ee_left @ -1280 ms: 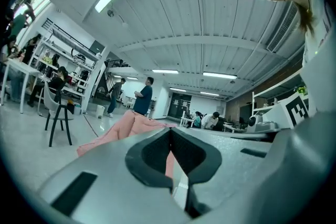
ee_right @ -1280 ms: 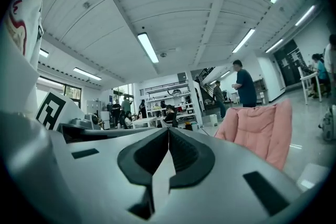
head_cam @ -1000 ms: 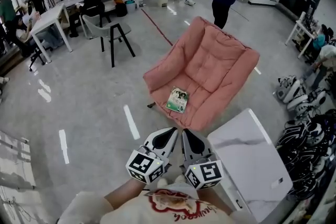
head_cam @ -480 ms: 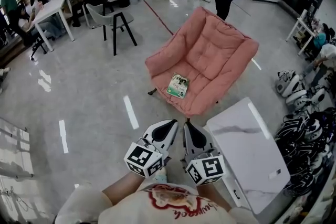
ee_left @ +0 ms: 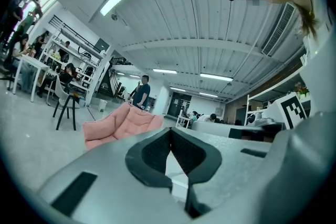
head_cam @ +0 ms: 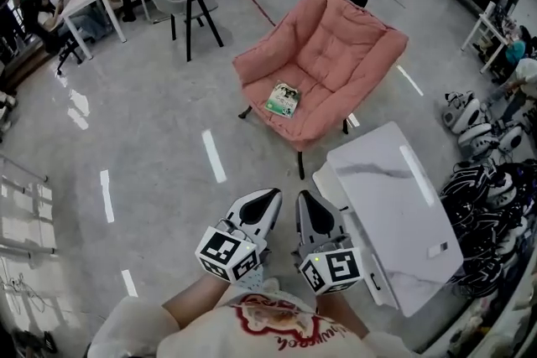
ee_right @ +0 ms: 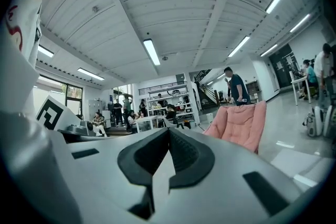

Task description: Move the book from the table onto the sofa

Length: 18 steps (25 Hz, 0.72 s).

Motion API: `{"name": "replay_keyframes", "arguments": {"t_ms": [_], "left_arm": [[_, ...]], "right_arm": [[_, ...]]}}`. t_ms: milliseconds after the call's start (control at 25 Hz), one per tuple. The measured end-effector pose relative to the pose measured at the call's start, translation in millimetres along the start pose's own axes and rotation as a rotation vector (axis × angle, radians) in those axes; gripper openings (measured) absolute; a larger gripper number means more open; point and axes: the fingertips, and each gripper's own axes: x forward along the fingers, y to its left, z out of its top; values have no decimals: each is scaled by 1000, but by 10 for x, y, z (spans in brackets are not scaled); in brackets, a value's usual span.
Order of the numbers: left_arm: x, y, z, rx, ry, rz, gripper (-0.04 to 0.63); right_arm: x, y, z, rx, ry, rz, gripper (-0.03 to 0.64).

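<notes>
The book (head_cam: 283,99) is lying by the sofa's (head_cam: 336,54) front edge; the left gripper (head_cam: 270,197) and right gripper (head_cam: 303,199), pressed together and empty, should be keeping clear.

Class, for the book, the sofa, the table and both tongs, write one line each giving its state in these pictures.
book: closed, lying flat on the sofa's seat.
sofa: standing upright, with the book on its seat cushion.
table: standing beside the sofa, no book on it.
left tongs: shut, holding nothing.
right tongs: shut, holding nothing.
</notes>
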Motion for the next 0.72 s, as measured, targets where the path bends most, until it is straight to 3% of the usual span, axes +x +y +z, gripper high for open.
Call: {"name": "replay_keyframes", "arguments": {"t_ms": [240, 720], "left_arm": [[-380, -423, -79, 12, 4, 12, 5], [-586, -563, 226, 54, -38, -56, 5]], "right_arm": [[-507, 222, -32, -9, 11, 30, 2], [-661, 439, 267, -67, -43, 5, 0]]}}
